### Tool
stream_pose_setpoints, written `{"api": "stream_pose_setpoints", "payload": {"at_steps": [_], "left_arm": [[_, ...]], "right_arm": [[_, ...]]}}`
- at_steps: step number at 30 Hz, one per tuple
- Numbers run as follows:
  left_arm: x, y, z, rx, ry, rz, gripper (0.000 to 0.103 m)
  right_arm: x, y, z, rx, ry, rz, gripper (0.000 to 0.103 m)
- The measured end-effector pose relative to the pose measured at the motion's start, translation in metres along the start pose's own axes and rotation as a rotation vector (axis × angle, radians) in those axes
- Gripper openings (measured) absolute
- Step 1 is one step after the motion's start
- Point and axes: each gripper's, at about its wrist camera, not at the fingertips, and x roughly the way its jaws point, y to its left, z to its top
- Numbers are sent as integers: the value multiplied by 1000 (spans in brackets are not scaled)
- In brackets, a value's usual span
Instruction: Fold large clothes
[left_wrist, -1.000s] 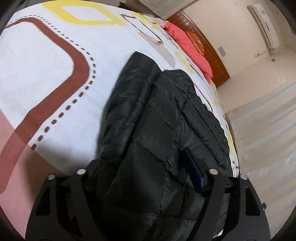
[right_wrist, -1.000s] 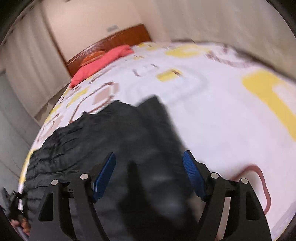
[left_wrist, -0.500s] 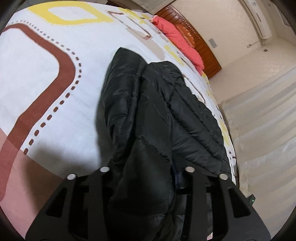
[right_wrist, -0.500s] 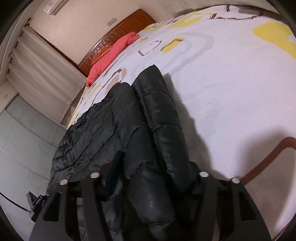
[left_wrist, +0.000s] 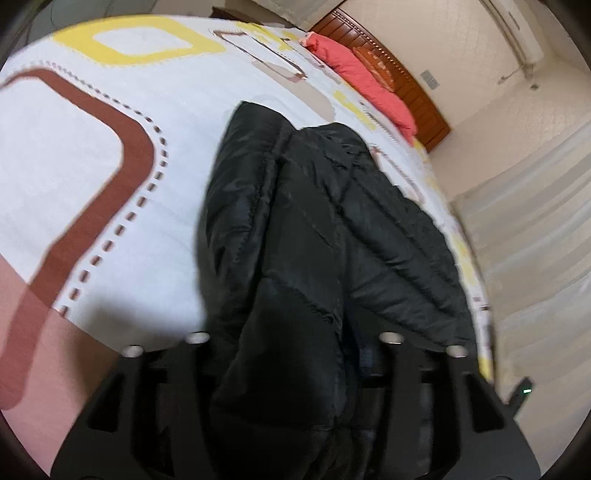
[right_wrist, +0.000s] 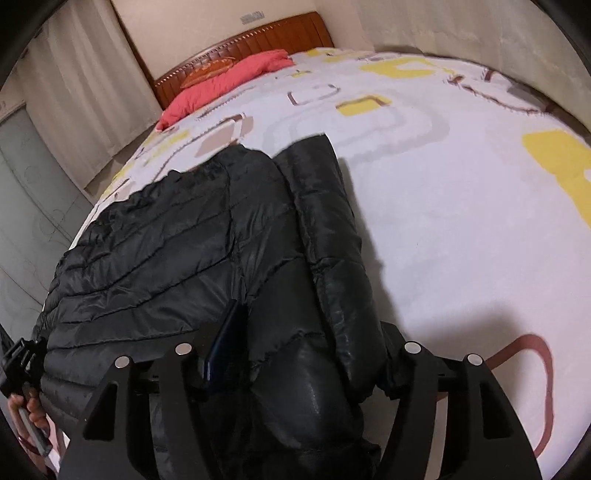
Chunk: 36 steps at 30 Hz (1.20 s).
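Note:
A black puffer jacket (left_wrist: 332, 221) lies lengthwise on the patterned bed (left_wrist: 74, 166), its quilted body (right_wrist: 166, 258) to the left and a sleeve (right_wrist: 325, 221) folded along its right side. My left gripper (left_wrist: 295, 338) has a thick bunch of the jacket's near edge filling the gap between its fingers. Its jaws are opening a little, and the cloth hides the pads. My right gripper (right_wrist: 297, 347) holds another bunch of the near end, with its blue pad (right_wrist: 225, 339) against the fabric. Its jaws are also opening slightly.
A red pillow (right_wrist: 229, 81) lies at the wooden headboard (right_wrist: 258, 40) at the far end. White sheet (right_wrist: 461, 221) spreads to the right of the jacket. Pale curtains (left_wrist: 535, 240) hang beyond the bed's edge. A hand (right_wrist: 31, 410) shows at the lower left of the right wrist view.
Both grippers stood wide around the jacket's edge a second ago and have closed onto bunches of it. In the last half second the gaps widened slightly. The right gripper came lower.

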Motion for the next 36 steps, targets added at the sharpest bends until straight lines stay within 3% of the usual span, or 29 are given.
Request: {"api": "stream_pose_setpoints", "payload": {"at_steps": [2,6,10,16,22,30,36], "left_arm": [[2,0,-2,12,-5,17,66],[-2,-2,0,5,8,-52,35],[-14,-17,1,37,-10,-48,26],[-43,-61,6,90,-56,-167,23],[-48,-158,-11,270,-54,-257,23],[-12,-272,-51,427,22,-377,23],[47,-316,-92,515,120,-342,23]], "right_arm": [[-1,-1,-6,2,4,4,52],[-2,4,-13,-51,-17,-23,48],[-7,3,-21,-60,-32,-32,47],[-11,3,-27,-61,-52,-43,47],[-14,3,-32,-59,-69,-45,47],[-17,1,-34,-38,-75,-24,47],[-20,-2,-35,-18,-74,-1,47]]}}
